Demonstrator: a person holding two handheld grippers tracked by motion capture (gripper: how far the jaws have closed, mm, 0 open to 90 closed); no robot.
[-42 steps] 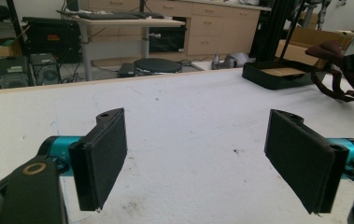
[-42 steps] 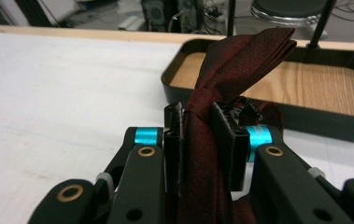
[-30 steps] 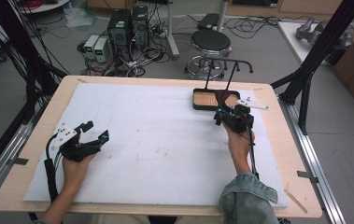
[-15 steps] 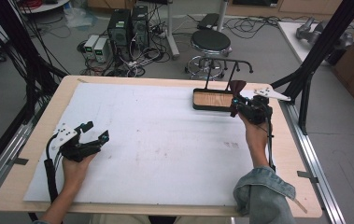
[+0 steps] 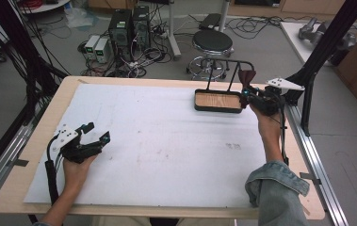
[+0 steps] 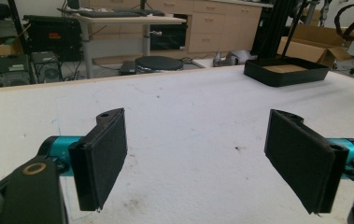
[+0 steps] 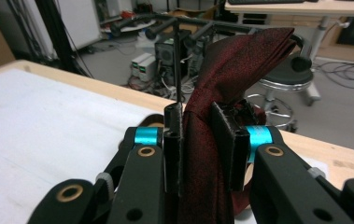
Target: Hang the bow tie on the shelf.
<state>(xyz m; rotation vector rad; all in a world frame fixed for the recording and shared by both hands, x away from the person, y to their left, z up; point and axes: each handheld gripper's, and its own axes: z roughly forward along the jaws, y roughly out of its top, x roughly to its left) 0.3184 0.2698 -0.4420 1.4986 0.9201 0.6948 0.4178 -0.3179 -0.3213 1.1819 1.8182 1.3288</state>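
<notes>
Since a second ago the right tool [image 5: 247, 92] has carried the dark red cloth [image 5: 248, 76] from just in front of the tray [image 5: 217, 108] out to the tray's right end; the left tool [image 5: 96, 133] has stayed put. Near edge of bench [image 5: 119, 207]: left hand [image 5: 75, 165] rests on the white sheet [image 5: 166, 141] at the left side, its tool lying low, jaws spread wide with bare sheet between the black pads [image 6: 101, 156] in the left gripper view. Nothing held there. Further in, right side: a denim sleeve [image 5: 275, 193] and forearm reach forward along the right edge of the sheet. Right tool clamped on the cloth; in the right gripper view the pads [image 7: 173, 147] pinch a folded band of it [image 7: 212, 154], and the fabric stands up above the jaws with a folded top [image 7: 254, 56]. Cloth held off the bench, just beside the right end of the tray, close to the thin black rail [image 5: 235, 62] that rises over it. Whether cloth touches rail, cannot tell. Tray is black with a wooden floor, at the far right of the sheet. Beyond the bench: a round stool [image 5: 212, 43], computer cases [image 5: 129, 26], loose cables on the floor.
</notes>
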